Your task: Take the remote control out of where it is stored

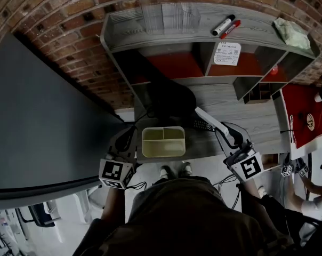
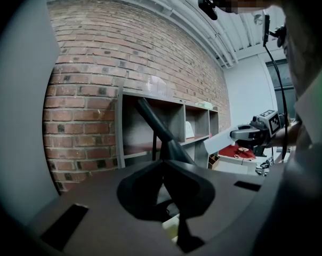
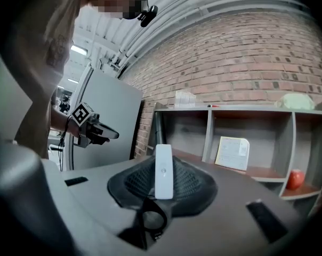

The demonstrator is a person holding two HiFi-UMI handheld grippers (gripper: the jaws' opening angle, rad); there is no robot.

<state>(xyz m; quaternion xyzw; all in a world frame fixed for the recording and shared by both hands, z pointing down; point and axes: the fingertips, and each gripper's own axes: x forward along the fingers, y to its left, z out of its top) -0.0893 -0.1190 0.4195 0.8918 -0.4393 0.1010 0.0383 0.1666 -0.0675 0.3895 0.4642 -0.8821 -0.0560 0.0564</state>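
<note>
Step in hand: withdrawal of the remote (image 3: 163, 170); the right tool (image 3: 162, 192) is clamped on its lower end; the remote stands out beyond the jaws above the tabletop (image 1: 251, 119), right of the box (image 1: 150, 154), with its far end over a dark mesh item (image 1: 202, 125); whether it is clear of the mesh cannot be told.

Draw along the remote's long axis; avoid twisting, since the grip is short and the casing looks smooth; hold pressure constant until the remote is clear.

The left tool (image 2: 162, 167) rests just beside the box; its jaws are together, with nothing seen between them.

Box: three compartments, all apparently empty. Shelf (image 1: 166, 23) cubbies: a card (image 1: 227, 53) leans in one; a red round object (image 3: 294, 179) sits in another.
</note>
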